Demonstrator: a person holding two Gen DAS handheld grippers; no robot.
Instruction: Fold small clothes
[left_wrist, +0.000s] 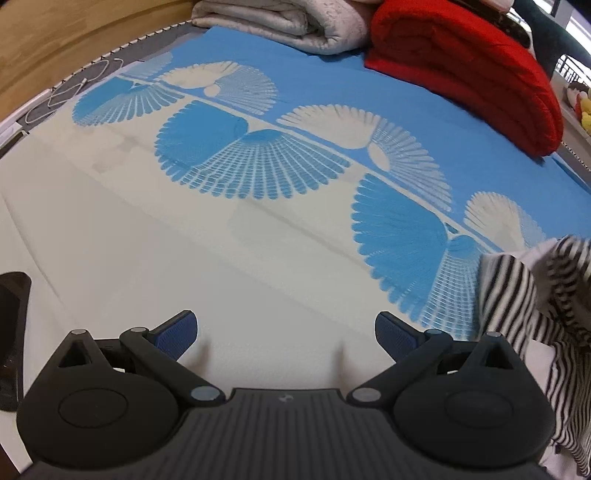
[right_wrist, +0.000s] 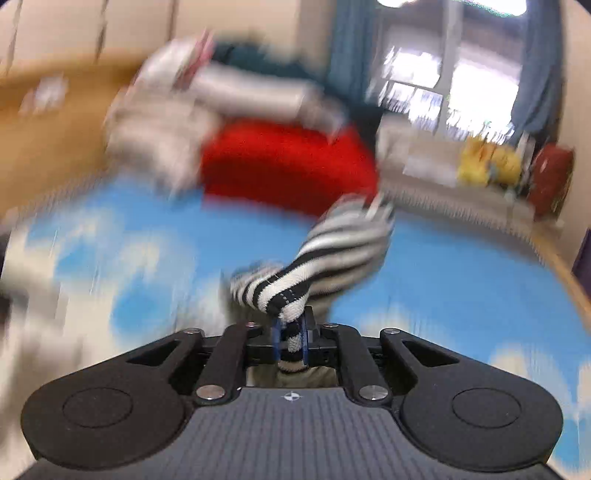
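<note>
The right gripper (right_wrist: 290, 341) is squeezed tight on the hem of a black and white striped garment (right_wrist: 334, 251). The cloth hangs bunched and twisted out past the gripper, up over the bed sheet (right_wrist: 461, 280). This view is very blurry.

The left gripper (left_wrist: 286, 334) is wide open with nothing in it. It sits over the plain white part of the bed sheet (left_wrist: 147, 229), which has blue and white fan shapes. In this view the striped garment (left_wrist: 517, 306) is a loose heap just to the right of the left gripper. Far behind the left gripper, a red blanket (left_wrist: 461, 70) lies rolled up beside a folded grey blanket (left_wrist: 288, 22).
</note>
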